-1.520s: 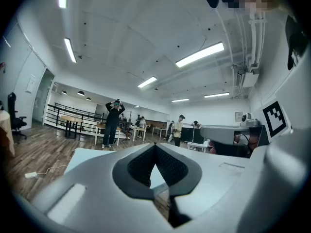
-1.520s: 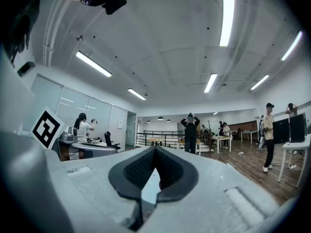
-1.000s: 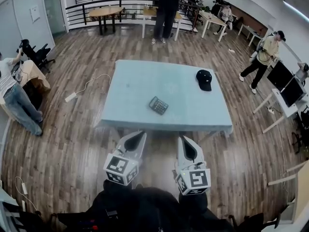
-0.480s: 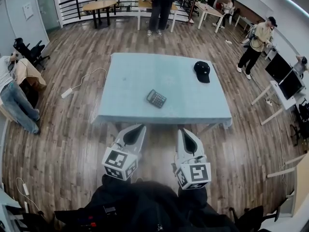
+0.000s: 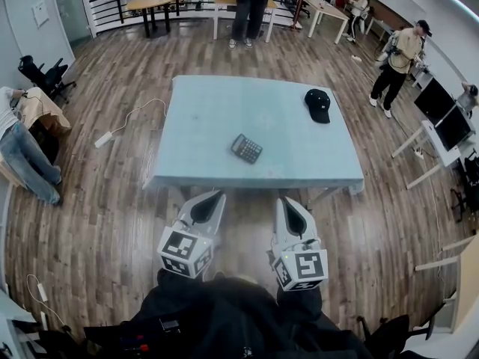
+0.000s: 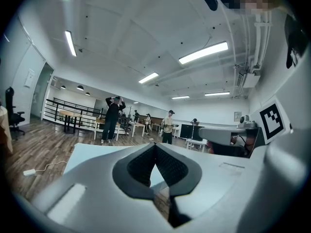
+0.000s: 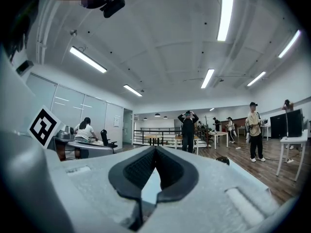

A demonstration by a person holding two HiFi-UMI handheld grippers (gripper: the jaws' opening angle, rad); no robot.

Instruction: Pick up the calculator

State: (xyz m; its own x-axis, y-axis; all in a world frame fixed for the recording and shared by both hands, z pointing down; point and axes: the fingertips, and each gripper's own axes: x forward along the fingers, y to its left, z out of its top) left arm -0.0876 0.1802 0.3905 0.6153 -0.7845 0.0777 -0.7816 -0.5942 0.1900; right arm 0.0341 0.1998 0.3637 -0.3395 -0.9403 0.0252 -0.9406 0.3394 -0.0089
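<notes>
**Calculator waits on the table, both grippers shut and empty**

Nearest to us, the left gripper point(image 5: 218, 195) and the right gripper point(image 5: 284, 200) are held side by side, pointing level toward the table point(image 5: 209, 111). Each has its jaws closed tip to tip with nothing between them, as each gripper's own view confirms. Both are short of the table's near edge and touch nothing.

Just beyond that edge, on the pale blue top, lies the calculator point(image 5: 246, 148). It sits flat and face up, a little right of centre in the near half, and is turned at an angle to the table's edge. It is well apart from both grippers.

We judge it a light, stiff plastic slab that should lift without strain. Because it lies so low, there is little side wall for the pads to catch. The casing looks smooth and could slip from a shallow pinch, and the keys and display are the parts to spare. The better hold, in our view, is across its narrow width on the two long edges. For that, the jaws must first open and be turned to match its slant.

Farther back, near the right corner, rests a dark cap point(image 5: 317, 104), clear of the calculator. People stand and sit about the room beyond.
</notes>
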